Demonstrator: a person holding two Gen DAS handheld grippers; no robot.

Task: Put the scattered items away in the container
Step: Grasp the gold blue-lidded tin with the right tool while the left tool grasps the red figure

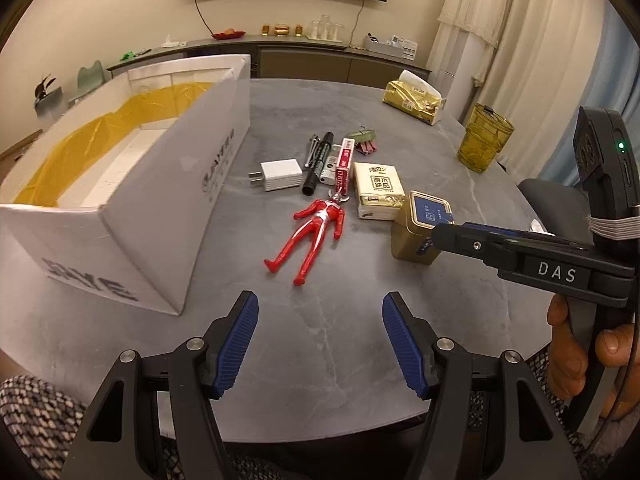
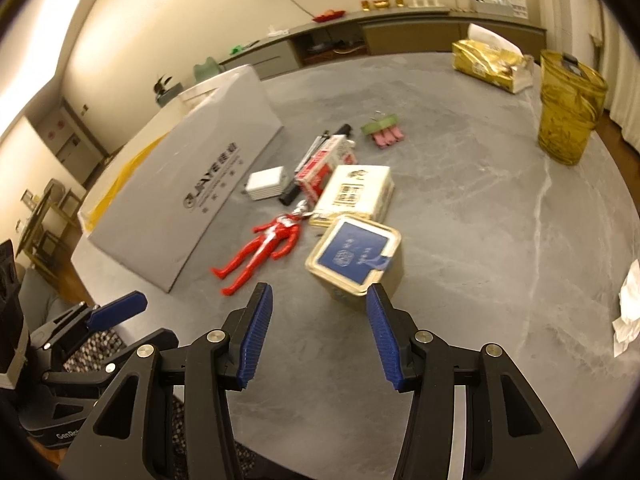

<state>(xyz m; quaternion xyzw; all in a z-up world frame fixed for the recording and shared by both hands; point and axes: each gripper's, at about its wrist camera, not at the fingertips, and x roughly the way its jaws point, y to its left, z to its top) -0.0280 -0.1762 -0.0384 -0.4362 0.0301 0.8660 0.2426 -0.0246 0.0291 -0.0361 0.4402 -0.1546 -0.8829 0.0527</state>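
Task barely begun: the white box (image 1: 152, 184) at frame left shows only its yellow liner, every item from red figure (image 1: 314, 234) to gold tin (image 1: 420, 232) lies mid-frame on the surface (image 1: 340, 344), and left claw (image 1: 320, 344) and right claw (image 2: 320, 332) both gape empty.

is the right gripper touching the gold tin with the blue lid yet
Cannot tell. In the right wrist view the right gripper is open and one of its fingers overlaps the gold tin; no gap or contact shows plainly.

Both claws (image 1: 320, 340) (image 2: 320, 336) agape, empty.
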